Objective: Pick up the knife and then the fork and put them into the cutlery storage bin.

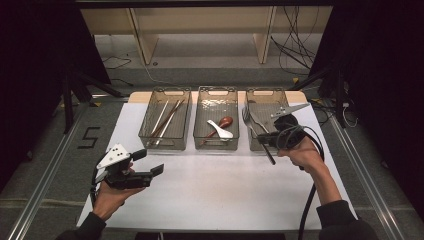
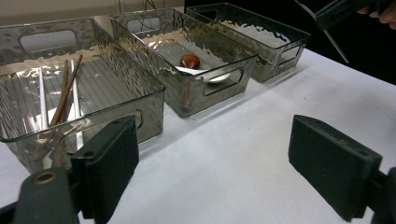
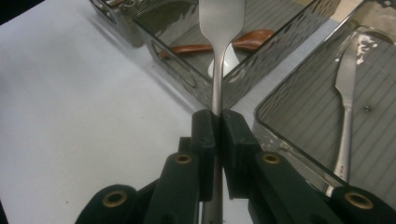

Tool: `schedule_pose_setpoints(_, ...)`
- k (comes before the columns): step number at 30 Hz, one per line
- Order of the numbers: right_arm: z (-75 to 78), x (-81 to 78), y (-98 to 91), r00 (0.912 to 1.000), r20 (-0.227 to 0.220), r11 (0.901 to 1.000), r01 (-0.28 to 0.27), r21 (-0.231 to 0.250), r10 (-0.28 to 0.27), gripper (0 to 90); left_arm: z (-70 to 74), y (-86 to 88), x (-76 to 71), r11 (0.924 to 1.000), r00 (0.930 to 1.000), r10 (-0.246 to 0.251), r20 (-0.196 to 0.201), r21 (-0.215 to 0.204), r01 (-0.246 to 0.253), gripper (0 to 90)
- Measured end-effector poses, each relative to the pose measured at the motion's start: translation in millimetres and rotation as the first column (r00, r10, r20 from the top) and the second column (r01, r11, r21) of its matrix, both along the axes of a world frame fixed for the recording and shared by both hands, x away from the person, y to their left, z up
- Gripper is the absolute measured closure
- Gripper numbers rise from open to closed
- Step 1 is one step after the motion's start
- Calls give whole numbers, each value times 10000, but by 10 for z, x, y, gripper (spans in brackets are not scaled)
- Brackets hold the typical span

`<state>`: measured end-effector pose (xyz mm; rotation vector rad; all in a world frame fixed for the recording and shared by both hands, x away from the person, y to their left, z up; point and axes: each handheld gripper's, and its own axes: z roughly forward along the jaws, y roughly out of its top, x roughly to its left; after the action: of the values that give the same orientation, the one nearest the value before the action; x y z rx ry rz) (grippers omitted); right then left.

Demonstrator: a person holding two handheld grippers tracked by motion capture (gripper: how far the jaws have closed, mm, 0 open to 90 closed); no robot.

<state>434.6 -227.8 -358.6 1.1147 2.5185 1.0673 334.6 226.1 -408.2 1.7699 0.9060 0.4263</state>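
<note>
My right gripper (image 1: 264,139) (image 3: 217,116) is shut on the thin handle of a metal fork (image 1: 247,116) (image 3: 219,42), held above the front edge of the right clear bin (image 1: 266,92) (image 3: 280,140). The fork's wide end points toward the bins. Another metal utensil (image 3: 345,93) lies inside that bin. My left gripper (image 1: 149,161) (image 2: 215,158) rests low over the white table at the front left, jaws open and empty. From the left gripper view, the right gripper (image 2: 336,11) shows at the top right with the fork's handle (image 2: 337,47) hanging below it.
The left bin (image 1: 165,145) (image 2: 93,109) holds chopsticks (image 1: 167,120) (image 2: 63,93). The middle bin (image 1: 216,146) (image 2: 210,91) holds a brown spoon (image 1: 225,121) (image 2: 190,60) and a white spoon (image 1: 220,131). White table surface (image 1: 215,190) stretches in front of the bins. Cables trail from both grippers.
</note>
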Motion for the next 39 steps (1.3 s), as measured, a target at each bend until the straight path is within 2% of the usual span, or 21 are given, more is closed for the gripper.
schedule_pose_setpoints(8, 43, 82, -122, 9986, 129, 9986, 503, 141, -504, 849, -1, 0, 3, 10000, 10000, 27, -1, -29, -27, 158)
schedule_pose_setpoints(15, 124, 246, -258, 9930, 217, 9929, 1153, 299, -1159, 848, -2, -2, 4, 10000, 10000, 19, 0, 9, -19, 158)
schedule_pose_setpoints(26, 229, 519, -367, 9770, 374, 9774, 2085, 339, -2097, 848, -4, 0, 5, 10000, 10000, 18, -3, 13, -18, 158)
schedule_pose_setpoints(33, 204, 700, -359, 9661, 302, 9665, 2559, 174, -2563, 848, -5, 7, 7, 10000, 10000, 45, -10, -12, -45, 158)
schedule_pose_setpoints(39, 163, 814, -376, 9532, 215, 9534, 3011, 196, -3015, 847, -3, 9, 5, 10000, 10000, 60, -3, -48, -60, 158)
